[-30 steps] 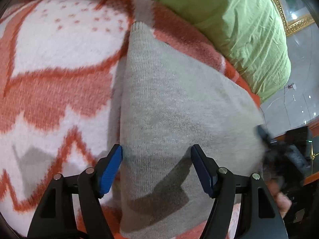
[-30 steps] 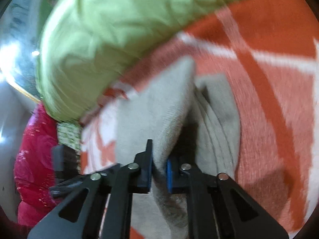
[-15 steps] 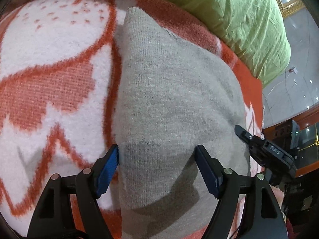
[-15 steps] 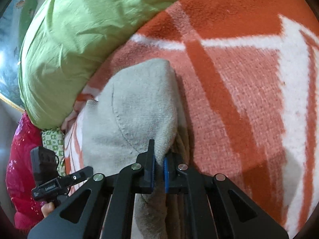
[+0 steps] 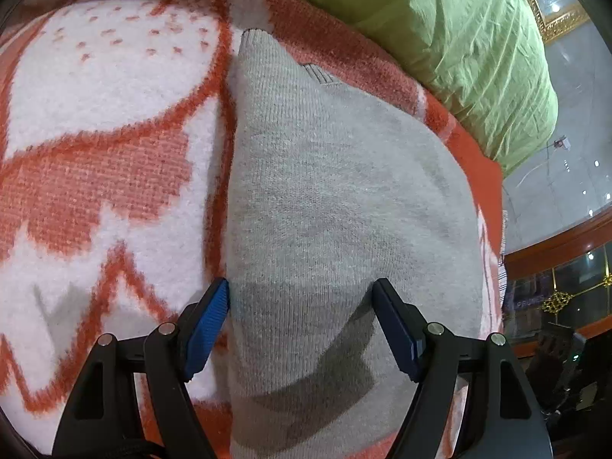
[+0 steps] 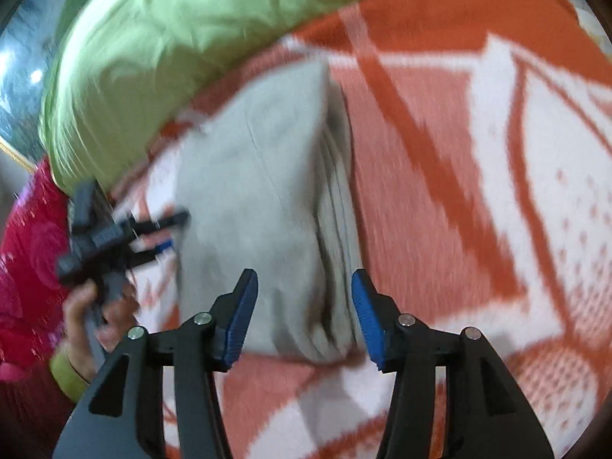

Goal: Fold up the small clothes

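We see the folded grey knitted garment [image 5: 336, 199] on the orange-and-white woolly blanket [image 5: 95, 114], its near end between our left gripper [image 5: 302, 317] and right gripper [image 6: 304, 306], both spread wide, gripping nothing.

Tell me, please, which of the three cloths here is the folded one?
The grey knit garment, layered at one edge; it lies on the flat orange-and-white blanket, near the puffy green quilt.

Matt grey knit garment [image 5: 344, 210], fuzzy woven orange-white blanket [image 5: 95, 153], crinkled green cloth quilt [image 5: 478, 38]
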Demonstrator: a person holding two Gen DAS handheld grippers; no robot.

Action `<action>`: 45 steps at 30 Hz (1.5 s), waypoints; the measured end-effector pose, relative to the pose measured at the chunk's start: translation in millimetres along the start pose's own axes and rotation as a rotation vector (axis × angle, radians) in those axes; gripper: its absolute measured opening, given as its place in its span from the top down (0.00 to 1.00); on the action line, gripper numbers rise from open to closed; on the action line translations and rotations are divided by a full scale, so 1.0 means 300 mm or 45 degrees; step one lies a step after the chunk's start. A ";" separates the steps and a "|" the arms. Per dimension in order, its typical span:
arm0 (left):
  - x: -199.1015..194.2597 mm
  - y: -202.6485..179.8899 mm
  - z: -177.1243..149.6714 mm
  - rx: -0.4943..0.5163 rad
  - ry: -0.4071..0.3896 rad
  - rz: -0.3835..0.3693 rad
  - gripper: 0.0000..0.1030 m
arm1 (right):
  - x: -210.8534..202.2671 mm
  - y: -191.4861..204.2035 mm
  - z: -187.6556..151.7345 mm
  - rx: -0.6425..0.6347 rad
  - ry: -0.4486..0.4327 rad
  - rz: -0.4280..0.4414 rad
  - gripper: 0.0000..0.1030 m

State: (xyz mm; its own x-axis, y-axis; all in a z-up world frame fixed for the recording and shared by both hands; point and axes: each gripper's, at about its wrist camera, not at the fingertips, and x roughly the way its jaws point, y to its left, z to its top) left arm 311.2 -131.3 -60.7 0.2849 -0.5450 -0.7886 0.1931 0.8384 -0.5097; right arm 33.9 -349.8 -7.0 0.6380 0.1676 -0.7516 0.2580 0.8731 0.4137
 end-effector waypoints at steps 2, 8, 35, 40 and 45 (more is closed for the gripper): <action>0.012 -0.009 -0.001 0.010 0.010 0.007 0.25 | 0.012 -0.024 -0.001 0.024 0.007 -0.047 0.93; -0.026 -0.006 0.002 0.007 -0.010 -0.021 0.25 | -0.006 -0.008 0.031 -0.026 0.028 0.003 0.88; 0.032 0.043 0.257 -0.021 -0.082 0.065 0.54 | 0.134 -0.054 0.477 0.118 -0.180 0.059 0.76; -0.035 0.063 0.129 0.011 -0.028 -0.009 0.34 | 0.056 -0.073 0.391 0.155 -0.210 0.164 0.18; 0.031 0.077 0.044 -0.107 0.032 -0.102 0.22 | 0.104 -0.085 0.324 0.128 -0.082 0.190 0.18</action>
State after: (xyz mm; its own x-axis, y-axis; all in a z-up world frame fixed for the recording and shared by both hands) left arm 330.7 -117.0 -75.3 0.2475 -0.6107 -0.7522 0.1344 0.7905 -0.5976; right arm 117.7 -411.1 8.9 0.7189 0.2594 -0.6450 0.2259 0.7902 0.5696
